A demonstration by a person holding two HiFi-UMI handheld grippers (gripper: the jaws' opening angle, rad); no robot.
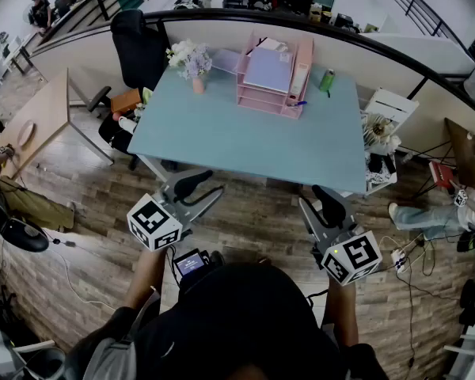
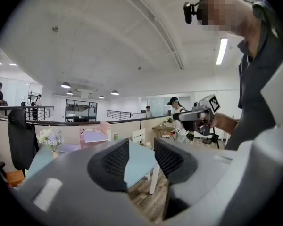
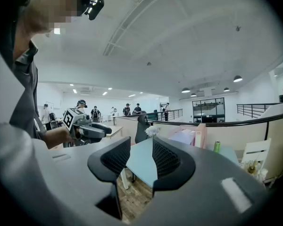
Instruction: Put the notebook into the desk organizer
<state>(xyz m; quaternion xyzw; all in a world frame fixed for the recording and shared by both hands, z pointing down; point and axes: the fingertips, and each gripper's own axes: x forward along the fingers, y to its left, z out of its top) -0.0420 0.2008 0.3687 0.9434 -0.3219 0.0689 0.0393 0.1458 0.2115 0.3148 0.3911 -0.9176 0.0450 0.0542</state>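
Observation:
A pink tiered desk organizer [image 1: 291, 93] stands at the far side of the light-blue table [image 1: 245, 137]. A lavender notebook [image 1: 267, 70] lies flat on its top tier, and a second flat lavender item [image 1: 224, 60] lies on the table just left of it. Both grippers hang over the wooden floor in front of the table, well short of the organizer. My left gripper [image 1: 206, 188] has its jaws apart with nothing between them [image 2: 141, 161]. My right gripper [image 1: 318, 200] is likewise open and empty [image 3: 141, 159]. Each gripper view shows the other gripper held in a hand.
A vase of pale flowers [image 1: 188, 58] stands at the table's far left and a green can [image 1: 326, 80] right of the organizer. A black office chair [image 1: 138, 46] is at the far left corner, a white chair [image 1: 388, 109] at the right. Cables lie on the floor.

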